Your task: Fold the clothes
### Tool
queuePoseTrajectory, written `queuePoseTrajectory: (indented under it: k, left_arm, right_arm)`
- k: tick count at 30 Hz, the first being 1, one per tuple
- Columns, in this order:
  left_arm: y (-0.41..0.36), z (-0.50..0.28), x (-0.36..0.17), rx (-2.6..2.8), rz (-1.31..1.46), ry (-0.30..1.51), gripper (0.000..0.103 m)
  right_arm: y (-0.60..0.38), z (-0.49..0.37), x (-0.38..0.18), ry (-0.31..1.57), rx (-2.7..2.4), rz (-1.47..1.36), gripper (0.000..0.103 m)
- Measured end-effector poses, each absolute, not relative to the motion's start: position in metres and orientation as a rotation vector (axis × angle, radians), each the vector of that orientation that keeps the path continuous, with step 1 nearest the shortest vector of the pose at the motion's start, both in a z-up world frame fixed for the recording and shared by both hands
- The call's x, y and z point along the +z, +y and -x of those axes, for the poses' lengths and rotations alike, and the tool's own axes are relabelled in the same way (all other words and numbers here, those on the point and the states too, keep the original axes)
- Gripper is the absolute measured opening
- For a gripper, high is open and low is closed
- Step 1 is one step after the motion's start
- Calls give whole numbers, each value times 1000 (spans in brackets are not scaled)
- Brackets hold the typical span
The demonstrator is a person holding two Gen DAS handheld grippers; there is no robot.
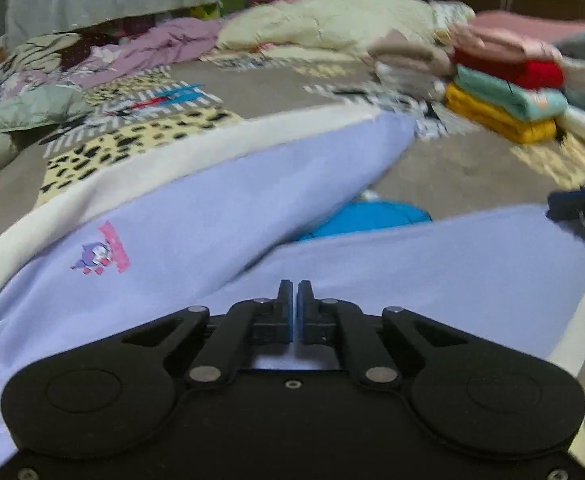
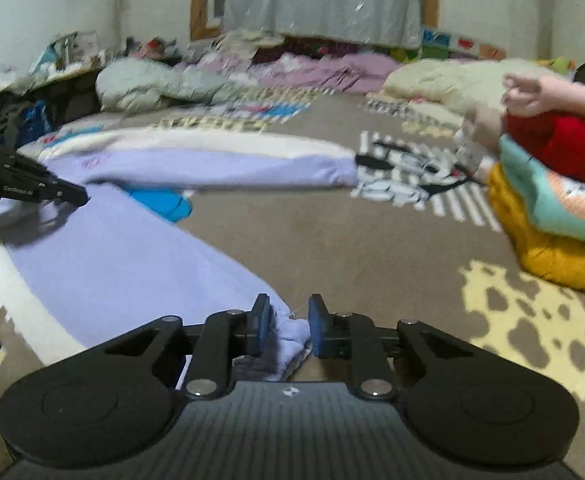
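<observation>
- The lavender trousers [image 1: 220, 200] lie spread on the patterned blanket [image 2: 352, 248], legs splayed apart, a blue garment [image 1: 368, 216] showing between them.
- Left tool [image 1: 295, 292]: jaws pinched narrow, apparently on trouser cloth, though the grip is hidden.
- Right tool [image 2: 290, 316]: jaws part-open around the near leg's hem, not yet clamped.
- Step, judged: gathering one leg to lay over the other; next calls for closing on the hem.
- Stack of folded clothes [image 2: 556, 208] sits well right of the trousers.
</observation>
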State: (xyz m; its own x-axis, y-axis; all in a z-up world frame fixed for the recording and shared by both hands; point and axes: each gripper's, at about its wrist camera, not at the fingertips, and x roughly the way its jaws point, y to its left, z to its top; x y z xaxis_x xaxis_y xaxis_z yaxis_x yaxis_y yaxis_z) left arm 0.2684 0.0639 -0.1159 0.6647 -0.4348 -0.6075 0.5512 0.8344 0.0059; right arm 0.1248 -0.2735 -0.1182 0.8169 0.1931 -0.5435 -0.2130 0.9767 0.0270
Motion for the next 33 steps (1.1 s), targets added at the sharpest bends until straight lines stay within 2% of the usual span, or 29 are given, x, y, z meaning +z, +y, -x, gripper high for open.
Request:
queuePoseTrajectory:
  k: [8, 9, 10, 12, 14, 15, 20, 22, 24, 33]
  left_arm:
    - [54, -280, -123, -518, -182, 670, 0]
    - [55, -279, -119, -527, -190, 667, 5]
    - [58, -277, -113, -529, -186, 658, 20]
    - [67, -274, -101, -531, -156, 627, 35]
    - [73, -273, -94, -541, -133, 615, 35]
    - [71, -273, -95, -544, -144, 617, 35]
    - [51, -281, -115, -534, -227, 675, 34]
    - [42, -289, -120, -523, -245, 689, 13]
    - [34, -298, -121, -502, -242, 694, 9]
    - [30, -308, -110, -468, -231, 679, 9]
  right_arm:
    - [-289, -140, -130, 615, 176, -94, 23]
    - [-290, -141, -130, 616, 176, -106, 24]
    - [-290, -139, -128, 599, 174, -101, 25]
    - [-287, -132, -123, 554, 177, -84, 28]
    - [-282, -127, -120, 520, 214, -67, 31]
    - [-279, -126, -120, 514, 238, -63, 37]
    - [-264, -133, -129, 561, 271, 20, 38]
    - [-266, -137, -131, 569, 250, 12, 25]
    - [-270, -140, -133, 576, 203, 10, 24]
    - [-276, -134, -128, 504, 204, -18, 25]
